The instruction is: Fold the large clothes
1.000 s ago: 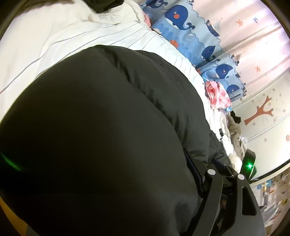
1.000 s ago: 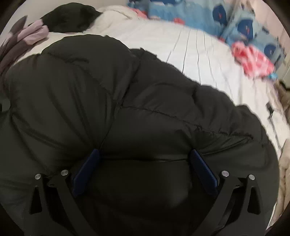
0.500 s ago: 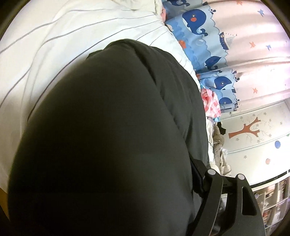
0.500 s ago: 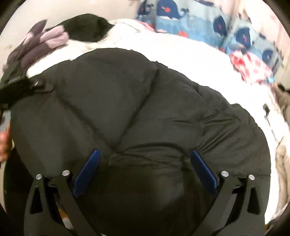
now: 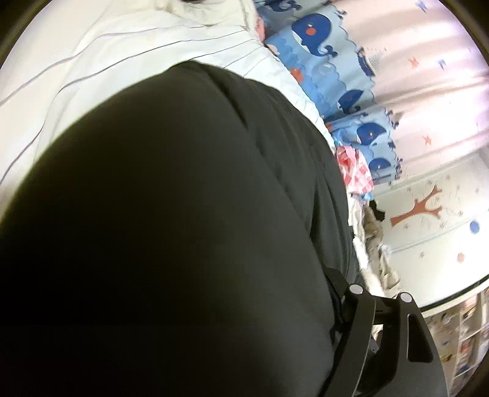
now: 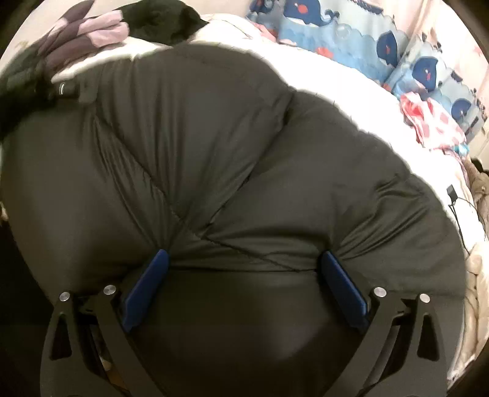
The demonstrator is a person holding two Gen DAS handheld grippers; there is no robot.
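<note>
We judge the fold barely under way: the dark puffy jacket (image 6: pixel 244 158) lies bunched on the striped bed (image 5: pixel 128 45), our right tongs (image 6: pixel 241 271) spread wide around a thick roll, our left tongs (image 5: pixel 345 308) buried, state untellable.

Black jacket (image 6: pixel 232 171), whale-print blue pillows (image 6: pixel 330 27)

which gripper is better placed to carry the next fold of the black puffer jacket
Right, probably. The right gripper has both blue pads visible, spread wide around a bulge of the black puffer jacket. In the left wrist view the jacket hides most of the left gripper, so its grip can't be judged.
</note>
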